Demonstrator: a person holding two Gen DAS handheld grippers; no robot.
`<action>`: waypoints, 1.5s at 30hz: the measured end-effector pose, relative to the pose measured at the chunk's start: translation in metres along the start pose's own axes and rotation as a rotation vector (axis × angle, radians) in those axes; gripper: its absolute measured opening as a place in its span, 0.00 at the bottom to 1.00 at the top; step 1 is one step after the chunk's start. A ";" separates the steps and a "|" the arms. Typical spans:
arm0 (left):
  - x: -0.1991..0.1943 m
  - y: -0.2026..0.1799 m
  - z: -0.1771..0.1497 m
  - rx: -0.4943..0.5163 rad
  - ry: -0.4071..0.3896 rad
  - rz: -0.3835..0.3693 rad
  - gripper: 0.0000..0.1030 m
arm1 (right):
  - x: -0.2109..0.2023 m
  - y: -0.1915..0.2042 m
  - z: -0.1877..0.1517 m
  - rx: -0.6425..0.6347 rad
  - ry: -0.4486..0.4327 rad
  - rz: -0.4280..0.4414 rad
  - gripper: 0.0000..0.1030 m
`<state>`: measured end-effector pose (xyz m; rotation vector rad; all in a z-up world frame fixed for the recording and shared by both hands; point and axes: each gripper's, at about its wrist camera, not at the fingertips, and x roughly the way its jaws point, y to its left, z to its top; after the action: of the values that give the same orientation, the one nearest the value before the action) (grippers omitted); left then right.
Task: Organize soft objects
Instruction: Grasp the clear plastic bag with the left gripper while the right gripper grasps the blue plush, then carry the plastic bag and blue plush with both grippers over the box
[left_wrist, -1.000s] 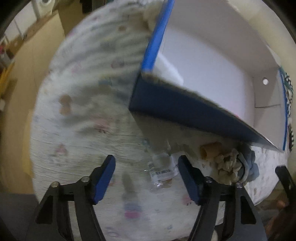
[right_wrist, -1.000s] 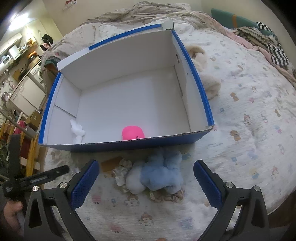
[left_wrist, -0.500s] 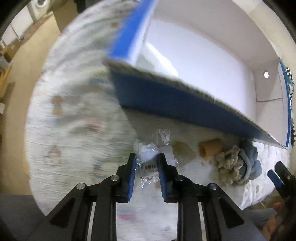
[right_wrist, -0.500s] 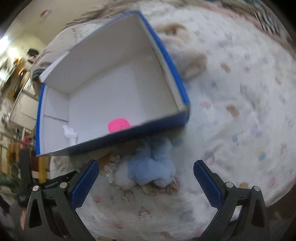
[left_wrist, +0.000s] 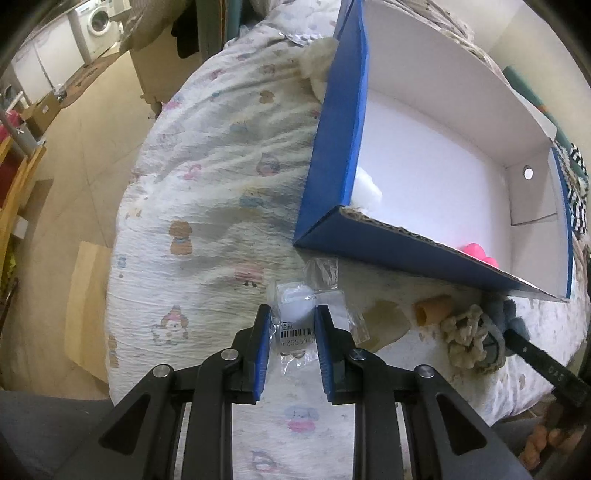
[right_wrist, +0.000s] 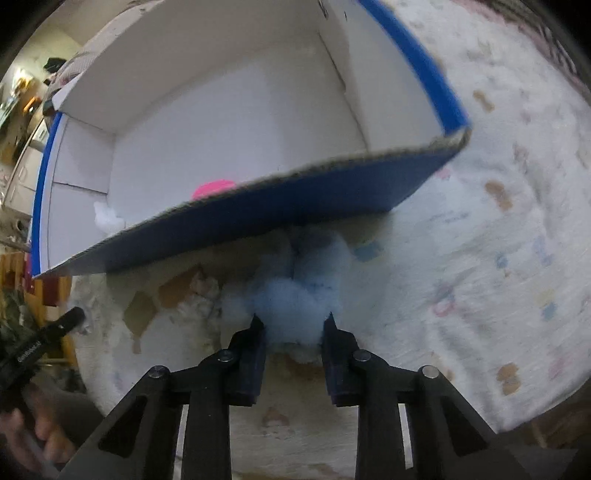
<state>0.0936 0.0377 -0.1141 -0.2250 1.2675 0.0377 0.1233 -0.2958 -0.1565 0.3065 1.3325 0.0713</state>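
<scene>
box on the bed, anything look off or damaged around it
The blue box has a ragged, frayed top edge on its near wall, with bare cardboard showing. An empty-looking clear plastic bag lies crumpled on the bedsheet beside it. Inside sit only a pink item and a white one.

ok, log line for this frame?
left gripper: shut on clear plastic packet | right gripper: shut on fluffy blue plush | blue cardboard box: pink item inside

A washing machine (left_wrist: 99, 20) stands beyond flat cardboard (left_wrist: 86, 310) (lying on the floor).
</scene>
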 end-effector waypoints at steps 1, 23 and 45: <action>-0.002 -0.001 -0.002 0.003 -0.005 0.002 0.20 | -0.004 0.001 -0.001 -0.006 -0.011 0.008 0.21; -0.014 0.017 -0.007 0.008 -0.052 0.086 0.20 | -0.052 0.014 -0.021 -0.094 -0.118 0.163 0.19; -0.085 0.010 -0.025 0.040 -0.350 0.192 0.20 | -0.116 0.038 -0.058 -0.175 -0.369 0.257 0.19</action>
<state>0.0431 0.0507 -0.0415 -0.0568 0.9364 0.2075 0.0445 -0.2755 -0.0492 0.3236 0.9096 0.3306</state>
